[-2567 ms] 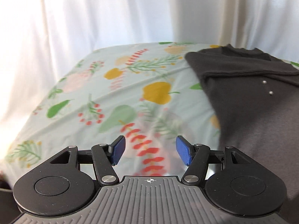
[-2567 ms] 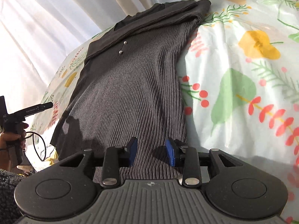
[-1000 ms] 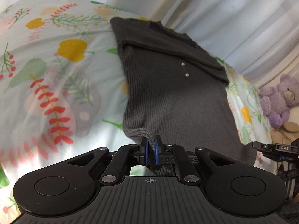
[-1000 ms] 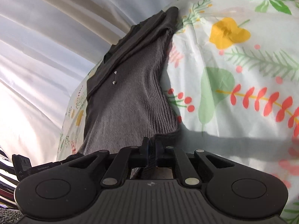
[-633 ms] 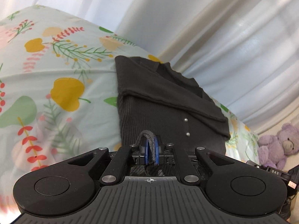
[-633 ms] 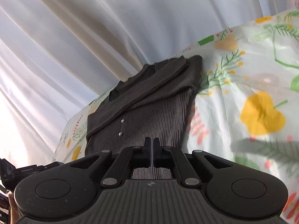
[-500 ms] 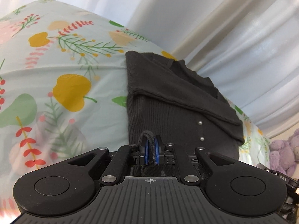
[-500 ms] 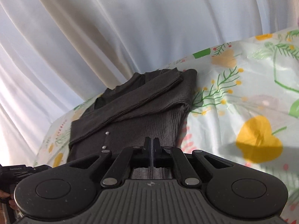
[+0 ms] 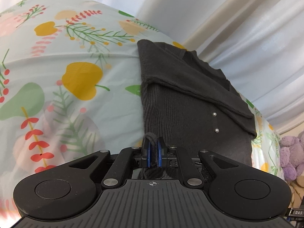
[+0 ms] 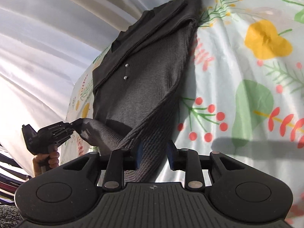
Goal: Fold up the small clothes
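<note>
1. Covering the work surface, a floral sheet (image 9: 57, 72) gives a flat base for the fold; white curtains (image 10: 47, 38) hang behind it.
2. Dark ribbed top (image 10: 152, 72) lies lengthwise on the sheet, its upper part flat with a sleeve folded across the chest, while the hem end is raised off the sheet and twisted, which suggests a hem-to-collar fold in progress.
3. Left gripper (image 9: 153, 153) is clamped on a bunched corner of the hem; the right wrist view shows it (image 10: 75, 124) holding that corner aloft beside the garment.
4. Right gripper (image 10: 154, 154) has its jaws parted, the hem fabric passing loosely between them, so it has no hold.
5. Two pearl buttons (image 9: 214, 115) sit below the sleeve edge, marking the centre line.
6. Purple plush toy (image 9: 290, 152) sits off the sheet, uninvolved.
</note>
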